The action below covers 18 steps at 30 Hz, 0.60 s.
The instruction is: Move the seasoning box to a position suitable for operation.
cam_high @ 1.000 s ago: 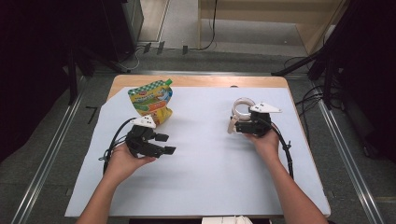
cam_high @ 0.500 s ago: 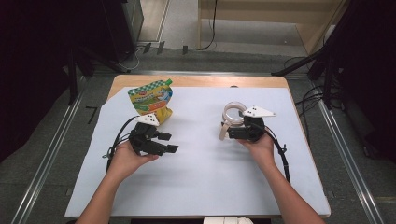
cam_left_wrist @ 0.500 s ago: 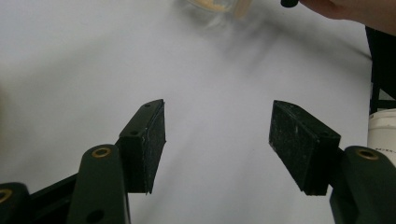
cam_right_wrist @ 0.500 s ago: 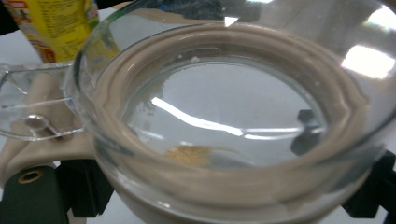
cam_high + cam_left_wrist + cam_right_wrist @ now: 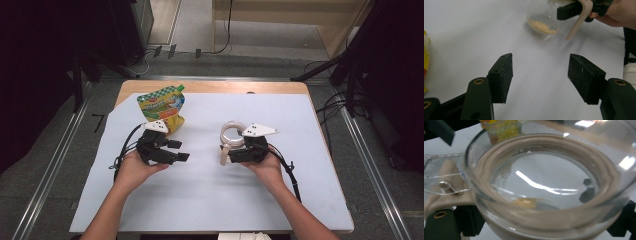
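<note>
Clear glass jar [image 5: 233, 134] with a beige rim, a hinged lid and a beige handle/clip stands on the white sheet over the wooden worktop [image 5: 210, 87], right of centre, well apart from the green-yellow printed snack pouch [image 5: 162, 104], which sits toward the far left corner. Some tan granules lie at the jar bottom, seen in the left gripper view [image 5: 543, 25] and through the mouth in the right gripper view [image 5: 525, 202]. Clear lid [image 5: 442, 181] hangs open off one side of the jar rim.

Right tongs [image 5: 235, 156] sit at the near side of the jar, black jaws either side of the beige rim; looks like they clamp it, with the beige handle [image 5: 580, 21] sticking out beside the jaw. Left tongs [image 5: 177, 150] rest wide apart with nothing between the pads [image 5: 503, 77], just near of the pouch and pointing toward the jar.

Step in hand, as a guess: bringing the jar toward the pouch side for filling. To do it well: keep the jar level so the granules stay put, grip on the stiff rim and not the glass wall, slide or carry low, keep the open lid turned away from the pouch. Left tongs should then take the pouch high, near its top edge, so it hangs straight. Risk: glass slipping in the pads if tilted.
</note>
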Each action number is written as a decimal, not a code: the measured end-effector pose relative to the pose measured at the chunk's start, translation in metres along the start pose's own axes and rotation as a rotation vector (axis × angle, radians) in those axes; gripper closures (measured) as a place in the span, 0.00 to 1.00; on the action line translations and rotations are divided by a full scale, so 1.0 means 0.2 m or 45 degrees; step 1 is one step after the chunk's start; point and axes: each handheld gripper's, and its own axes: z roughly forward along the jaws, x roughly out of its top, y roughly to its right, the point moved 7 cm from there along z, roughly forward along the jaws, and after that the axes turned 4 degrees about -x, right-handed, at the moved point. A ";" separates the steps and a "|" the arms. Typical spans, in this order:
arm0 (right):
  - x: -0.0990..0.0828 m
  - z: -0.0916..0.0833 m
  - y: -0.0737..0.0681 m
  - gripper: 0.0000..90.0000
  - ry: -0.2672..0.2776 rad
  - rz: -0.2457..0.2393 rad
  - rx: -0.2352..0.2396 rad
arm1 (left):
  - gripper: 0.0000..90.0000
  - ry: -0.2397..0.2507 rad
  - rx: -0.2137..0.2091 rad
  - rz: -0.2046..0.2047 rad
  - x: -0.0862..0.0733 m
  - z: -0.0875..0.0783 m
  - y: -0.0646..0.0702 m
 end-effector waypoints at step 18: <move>-0.08 0.03 -0.28 0.13 -0.052 -0.082 0.134 | 0.42 -0.002 -0.006 0.002 0.00 0.01 0.01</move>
